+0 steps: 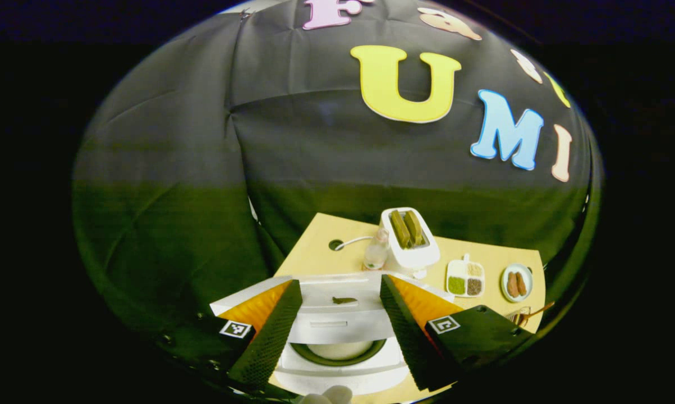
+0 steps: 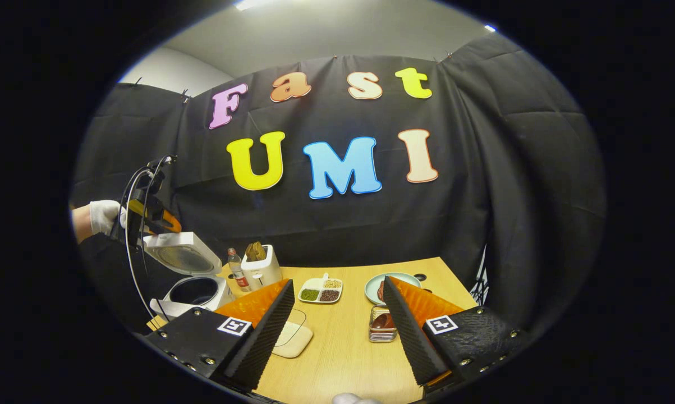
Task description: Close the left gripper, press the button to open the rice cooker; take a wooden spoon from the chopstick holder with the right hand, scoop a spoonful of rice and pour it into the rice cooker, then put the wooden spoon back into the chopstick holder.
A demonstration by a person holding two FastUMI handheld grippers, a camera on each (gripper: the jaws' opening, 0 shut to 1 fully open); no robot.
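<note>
The white rice cooker (image 1: pixel 343 373) lies right below my left gripper (image 1: pixel 340 336), whose fingers stand apart with nothing between them. Its lid (image 1: pixel 337 294) is raised and the inner pot (image 1: pixel 340 350) shows. In the right gripper view the cooker (image 2: pixel 194 292) stands at the table's left with its lid (image 2: pixel 180 255) tilted up, and the left gripper (image 2: pixel 152 216), held by a gloved hand (image 2: pixel 104 216), hovers just above the lid's top edge. My right gripper (image 2: pixel 337 331) is open over the table. A small holder (image 2: pixel 383 326) with something brown in it sits by its right finger. A shallow pale container (image 2: pixel 292 336) lies by its left finger.
Behind the cooker stand a white toaster (image 2: pixel 261 264) and a small bottle (image 2: pixel 236 269). A divided dish of grains (image 2: pixel 320 290) and a plate of sausages (image 2: pixel 393 283) sit mid-table. The wooden table (image 2: pixel 343 359) ends near the black cloth at right.
</note>
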